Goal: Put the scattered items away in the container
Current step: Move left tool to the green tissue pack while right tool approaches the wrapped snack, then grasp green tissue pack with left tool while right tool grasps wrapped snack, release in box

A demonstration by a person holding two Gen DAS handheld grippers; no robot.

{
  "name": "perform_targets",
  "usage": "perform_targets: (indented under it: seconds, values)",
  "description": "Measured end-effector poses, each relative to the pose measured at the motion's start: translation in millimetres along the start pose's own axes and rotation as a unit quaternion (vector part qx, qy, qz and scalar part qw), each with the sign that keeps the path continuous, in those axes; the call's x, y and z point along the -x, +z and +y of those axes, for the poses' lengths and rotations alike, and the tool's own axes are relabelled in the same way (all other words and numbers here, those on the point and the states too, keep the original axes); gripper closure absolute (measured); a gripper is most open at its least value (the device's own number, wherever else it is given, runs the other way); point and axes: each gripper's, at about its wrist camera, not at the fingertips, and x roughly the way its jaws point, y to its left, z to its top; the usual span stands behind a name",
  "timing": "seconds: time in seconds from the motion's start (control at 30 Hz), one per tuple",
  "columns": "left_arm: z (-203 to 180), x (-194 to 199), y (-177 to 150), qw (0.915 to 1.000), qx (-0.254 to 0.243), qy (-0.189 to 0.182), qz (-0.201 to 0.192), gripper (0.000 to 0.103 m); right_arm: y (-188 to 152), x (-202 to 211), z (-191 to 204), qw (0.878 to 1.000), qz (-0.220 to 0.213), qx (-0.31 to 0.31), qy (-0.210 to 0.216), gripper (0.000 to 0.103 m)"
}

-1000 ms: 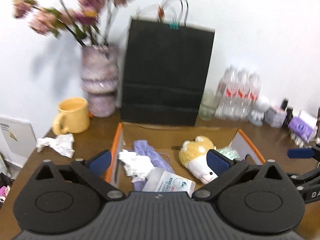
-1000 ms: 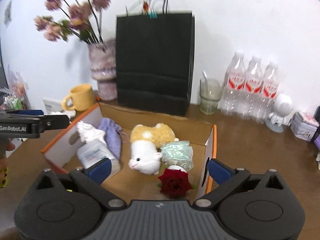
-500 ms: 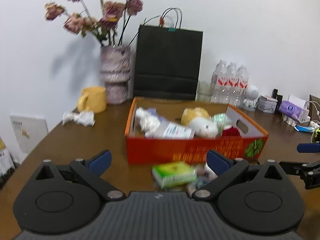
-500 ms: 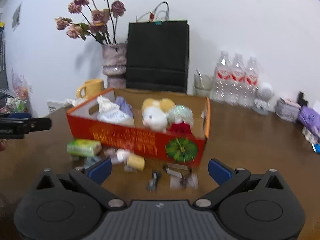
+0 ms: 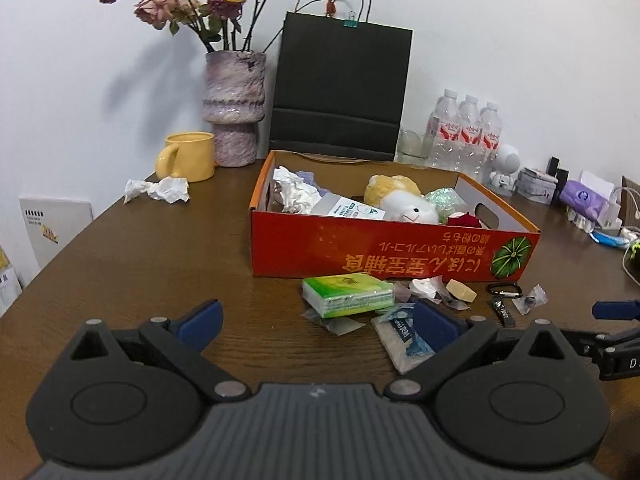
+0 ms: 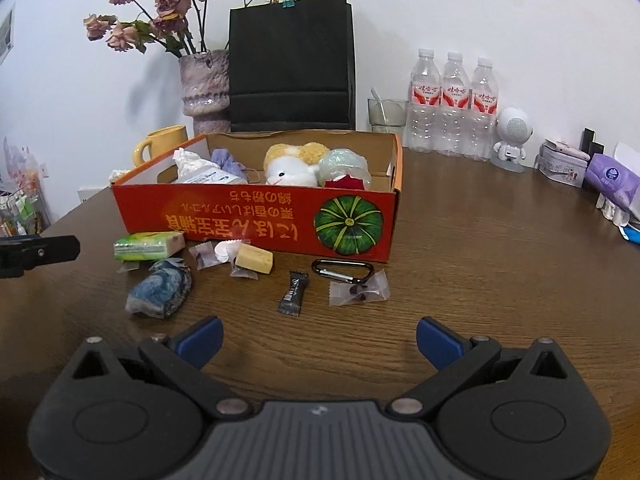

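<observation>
Left wrist view: both tools have drawn back from above the orange box (image 5: 372, 248) to a low station in front of it, so the box's printed front wall now faces the cameras where 1 second earlier its interior filled the frame. Left tool (image 5: 316, 322) spread, holding nothing; right tool (image 6: 318, 340) likewise spread and empty. Inside the box lie a plush toy (image 5: 404, 202), crumpled paper (image 5: 294, 190), a white packet (image 5: 348, 210) and a red rose (image 5: 464, 221). In front of the box, on the desk (image 5: 160, 272), remain the green tissue pack (image 5: 348, 294), a blue wrapper (image 6: 162, 292), a yellow block (image 6: 254, 260), a black sachet (image 6: 294, 292), a carabiner (image 6: 340, 272) and a clear pouch (image 6: 358, 292); 1 paper wad (image 5: 158, 190) lies left of the box, beside the yellow mug (image 5: 188, 156). Judged from this retreat, the last deposit is complete and the task stands roughly half done; the next pick likely falls among the items in front of the box.
</observation>
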Motion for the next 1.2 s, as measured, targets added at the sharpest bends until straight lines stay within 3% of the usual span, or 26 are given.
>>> perform_targets:
  seconds: [0.2, 0.37, 0.5, 0.6, 0.7, 0.8, 0.9, 1.0, 1.2]
  values:
    - [2, -10, -2, 0.9998, -0.015, 0.004, 0.012, 0.0, 0, -7, -6, 1.0, 0.006, -0.005, -0.004, 0.001]
    - [-3, -23, 8, 0.9984, -0.055, 0.005, 0.014, 0.0, 8, -21, -17, 1.0, 0.017, -0.005, -0.012, 0.01]
    - [-12, -41, 17, 0.9954, -0.094, -0.004, 0.016, 0.0, 17, -37, -27, 0.999, 0.028, -0.008, -0.022, 0.025]
    - [-15, -59, 20, 0.9934, -0.111, -0.006, 0.028, 0.0, 22, -50, -32, 0.999, 0.037, -0.01, -0.024, 0.028]
    - [-16, -75, 21, 0.991, -0.126, -0.022, 0.041, 0.0, 24, -59, -34, 0.999, 0.043, -0.008, -0.023, 0.042]
    - [-14, -89, 20, 0.9883, -0.132, -0.045, 0.062, 0.002, 26, -64, -33, 0.999, 0.046, -0.005, -0.019, 0.044]
    - [-11, -101, 18, 0.9861, -0.134, -0.059, 0.078, 0.004, 26, -66, -31, 0.999, 0.051, -0.001, -0.013, 0.057]
    - [-9, -103, 18, 0.9858, -0.134, -0.064, 0.079, 0.004, 26, -66, -28, 0.999, 0.052, 0.007, -0.01, 0.058]
    - [-9, -105, 18, 0.9829, -0.139, -0.089, 0.083, 0.018, 24, -63, -24, 0.999, 0.049, 0.012, 0.001, 0.069]
